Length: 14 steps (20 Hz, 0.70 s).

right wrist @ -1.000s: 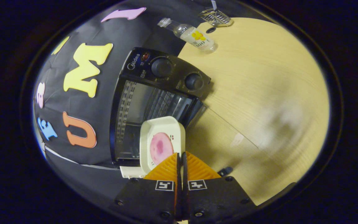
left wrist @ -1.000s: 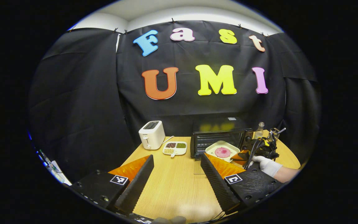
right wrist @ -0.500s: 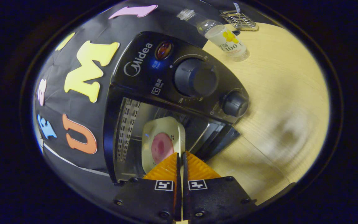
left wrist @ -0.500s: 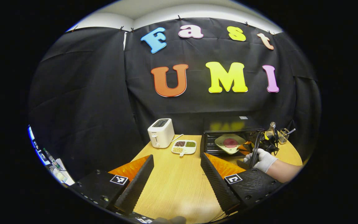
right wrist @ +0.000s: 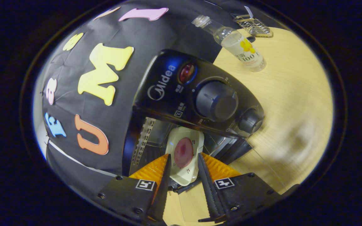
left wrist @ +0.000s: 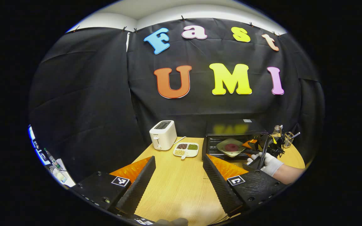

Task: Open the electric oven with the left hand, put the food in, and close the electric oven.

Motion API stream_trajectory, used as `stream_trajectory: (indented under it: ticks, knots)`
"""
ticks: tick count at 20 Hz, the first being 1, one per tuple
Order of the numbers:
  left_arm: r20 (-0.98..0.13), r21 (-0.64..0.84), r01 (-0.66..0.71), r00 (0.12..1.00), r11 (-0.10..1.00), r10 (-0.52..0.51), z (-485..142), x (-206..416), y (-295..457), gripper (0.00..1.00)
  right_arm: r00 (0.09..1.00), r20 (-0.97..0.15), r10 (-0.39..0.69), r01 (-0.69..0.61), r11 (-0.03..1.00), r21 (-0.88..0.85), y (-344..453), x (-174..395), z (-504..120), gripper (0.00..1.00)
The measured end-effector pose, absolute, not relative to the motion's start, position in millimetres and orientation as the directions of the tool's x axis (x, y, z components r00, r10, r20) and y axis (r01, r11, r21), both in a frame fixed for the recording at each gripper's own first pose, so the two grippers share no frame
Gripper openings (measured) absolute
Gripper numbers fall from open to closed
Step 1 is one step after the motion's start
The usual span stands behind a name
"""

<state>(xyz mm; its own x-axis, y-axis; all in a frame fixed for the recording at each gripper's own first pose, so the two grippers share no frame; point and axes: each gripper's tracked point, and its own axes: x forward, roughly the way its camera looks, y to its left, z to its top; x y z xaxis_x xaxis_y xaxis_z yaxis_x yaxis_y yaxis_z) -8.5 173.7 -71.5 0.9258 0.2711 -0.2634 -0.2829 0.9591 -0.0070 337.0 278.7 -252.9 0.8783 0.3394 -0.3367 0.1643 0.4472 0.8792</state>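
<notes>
Worktop: pale wood, running ahead of the left tongs and out under the right tongs.

Electric oven: black, straight ahead of the right tongs and close; door dropped open, chamber exposed. Half a second ago the oven face sat a little farther off in the right gripper view; it now looms nearer, knobs just above the tongs.

Toaster: white, far ahead of the left tongs, to the left of the oven, untouched.

Snack tray: divided dish between toaster and oven, not part of the job.

Bottle: clear, standing beyond the oven's control side.

Wire rack: small, past the bottle.

Plate of food: cream square plate with a pink round slice. One second ago it was outside the oven mouth, pinched at its near edge; it now lies within the oven opening, its near edge between the fingers of the right tongs.

Right tongs: spread apart; they were pressed together half a second ago. Whether either finger touches the plate cannot be told.

Left tongs: spread wide, holding nothing, hanging well back over the worktop.

Gloved hand: seen from the left gripper view, carrying the right tongs at the oven mouth.

Finding: release appears made, so placement looks done. Remaining, in my judgement: withdraw the right tongs, then close the door.
</notes>
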Motion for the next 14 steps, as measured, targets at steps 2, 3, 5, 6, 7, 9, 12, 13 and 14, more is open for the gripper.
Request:
stream_trajectory:
  ticks: [2, 3, 5, 6, 7, 9, 12, 13, 14]
  knots:
    - [-0.256, -0.015, -0.268, 0.932, 0.963, 0.256, -69, -6, 167, 0.97, 0.887, -0.315, 0.337, 0.115, 0.5, 0.859, 271, 324, -240, 0.6]
    - [-0.252, -0.015, -0.26, 0.935, 0.965, 0.248, -68, -4, 164, 0.97, 0.89, -0.312, 0.332, 0.093, 0.538, 0.838, 265, 318, -233, 0.7]
    - [-0.238, -0.015, -0.239, 0.944, 0.971, 0.229, -65, -4, 158, 0.97, 0.897, -0.3, 0.326, 0.033, 0.627, 0.779, 255, 301, -218, 0.82]
    - [-0.232, -0.015, -0.229, 0.948, 0.973, 0.22, -64, -6, 155, 0.97, 0.904, -0.287, 0.316, 0.0, 0.673, 0.74, 249, 293, -207, 0.92]
    - [-0.218, -0.016, -0.218, 0.953, 0.976, 0.21, -61, -6, 152, 0.97, 0.912, -0.273, 0.306, -0.033, 0.718, 0.695, 244, 284, -196, 0.87]
    - [-0.197, -0.02, -0.193, 0.963, 0.981, 0.185, -57, -7, 145, 0.97, 0.916, -0.264, 0.301, -0.095, 0.804, 0.587, 237, 262, -178, 0.94]
    - [-0.176, -0.038, -0.155, 0.973, 0.987, 0.146, -60, -9, 137, 0.97, 0.933, -0.231, 0.278, -0.161, 0.891, 0.424, 218, 221, -150, 0.94]
    - [-0.174, -0.045, -0.14, 0.976, 0.989, 0.13, -63, -9, 133, 0.97, 0.939, -0.219, 0.266, -0.172, 0.912, 0.372, 210, 206, -140, 1.0]
    - [-0.158, -0.051, -0.12, 0.981, 0.991, 0.111, -65, -9, 129, 0.97, 0.942, -0.225, 0.251, -0.177, 0.936, 0.303, 202, 191, -134, 0.94]
